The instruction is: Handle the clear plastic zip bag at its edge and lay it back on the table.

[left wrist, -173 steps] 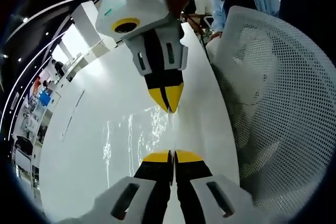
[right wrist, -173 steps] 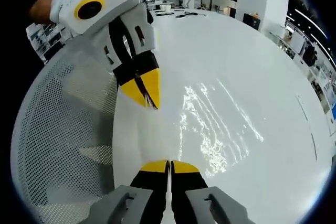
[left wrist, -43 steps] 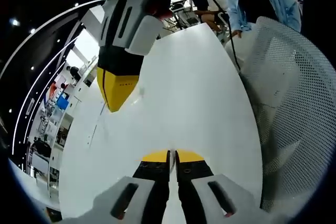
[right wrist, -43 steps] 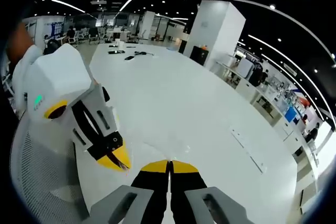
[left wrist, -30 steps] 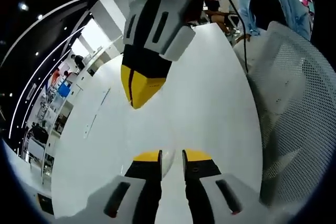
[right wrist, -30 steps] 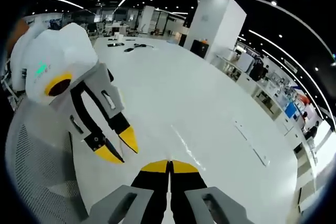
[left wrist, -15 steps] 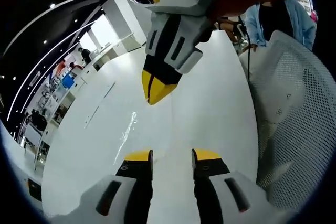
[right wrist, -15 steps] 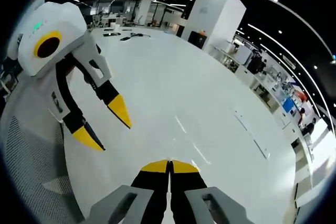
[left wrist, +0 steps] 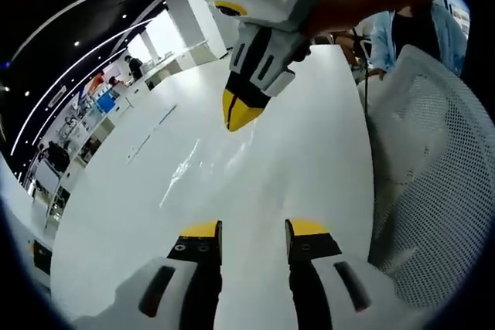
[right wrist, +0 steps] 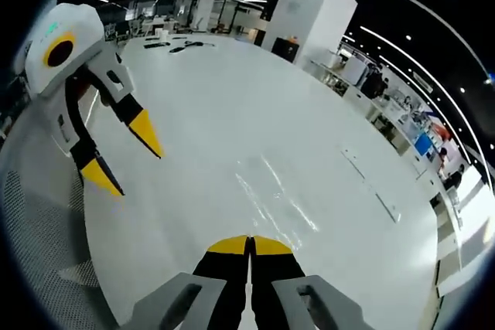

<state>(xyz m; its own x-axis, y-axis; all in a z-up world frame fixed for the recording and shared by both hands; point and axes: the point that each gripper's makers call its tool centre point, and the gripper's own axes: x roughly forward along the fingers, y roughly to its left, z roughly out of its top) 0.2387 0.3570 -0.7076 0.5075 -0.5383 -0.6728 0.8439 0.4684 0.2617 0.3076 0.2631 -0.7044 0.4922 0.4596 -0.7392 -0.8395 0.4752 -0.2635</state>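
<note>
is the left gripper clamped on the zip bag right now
No, the left gripper has its jaws spread apart, with only the white table between them.

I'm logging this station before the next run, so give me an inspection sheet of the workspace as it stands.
Surface: white table, glossy.
Job's things: clear zip bag lying flat on the table, seen mainly as glints; its edge runs to the right gripper's tips.
Clutter: small dark items at the table's far end.
Grippers: left gripper open, off the bag; right gripper shut, the bag's edge seemingly between the jaws.
Cables: dark cable by the far table edge.
Surroundings: white mesh chair, people, open-plan hall.
</note>
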